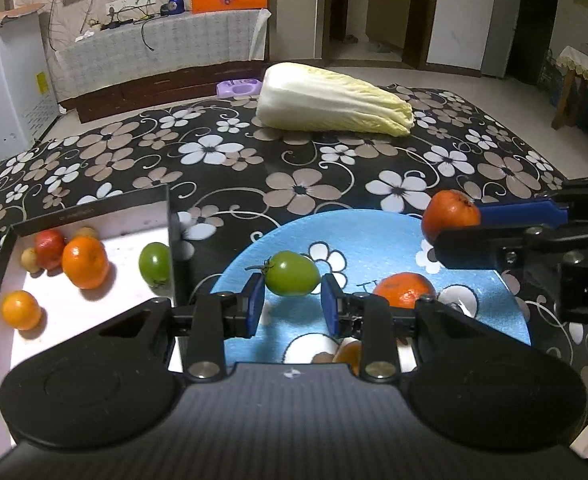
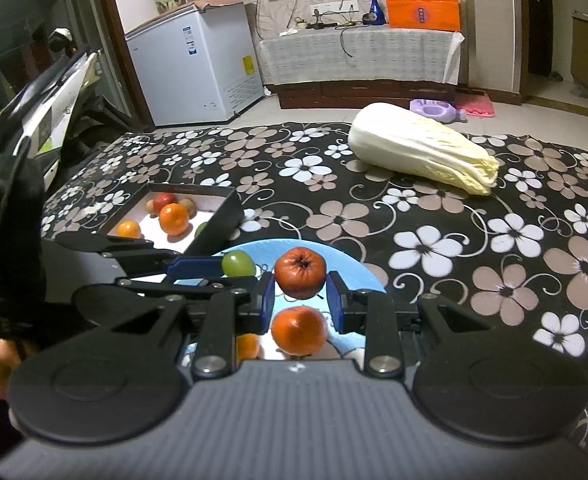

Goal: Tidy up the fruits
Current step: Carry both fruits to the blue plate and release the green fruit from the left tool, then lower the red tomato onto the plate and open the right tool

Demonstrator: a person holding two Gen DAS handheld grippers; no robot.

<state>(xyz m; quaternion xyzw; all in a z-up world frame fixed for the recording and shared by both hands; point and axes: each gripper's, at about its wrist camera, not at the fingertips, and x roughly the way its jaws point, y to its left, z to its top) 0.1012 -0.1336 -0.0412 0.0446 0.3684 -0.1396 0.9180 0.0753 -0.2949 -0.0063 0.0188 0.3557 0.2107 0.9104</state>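
A blue round mat [image 1: 358,232] holds a green tomato [image 1: 291,273] and an orange [image 1: 404,289]. My left gripper [image 1: 292,306] is open, its pads on either side of the green tomato's near side. My right gripper [image 2: 301,299] is shut on a red-orange fruit [image 2: 300,266], held above the mat [image 2: 358,270]; it shows in the left wrist view [image 1: 450,212]. An orange [image 2: 298,330] lies below it. A black tray [image 1: 93,212] at left holds oranges [image 1: 85,262], a red fruit [image 1: 49,247] and a green tomato [image 1: 154,262].
A large napa cabbage [image 1: 334,100] lies at the far side of the floral tablecloth [image 1: 213,152]. Another orange [image 1: 350,354] shows under my left gripper. A white freezer [image 2: 197,68] stands beyond the table on the left.
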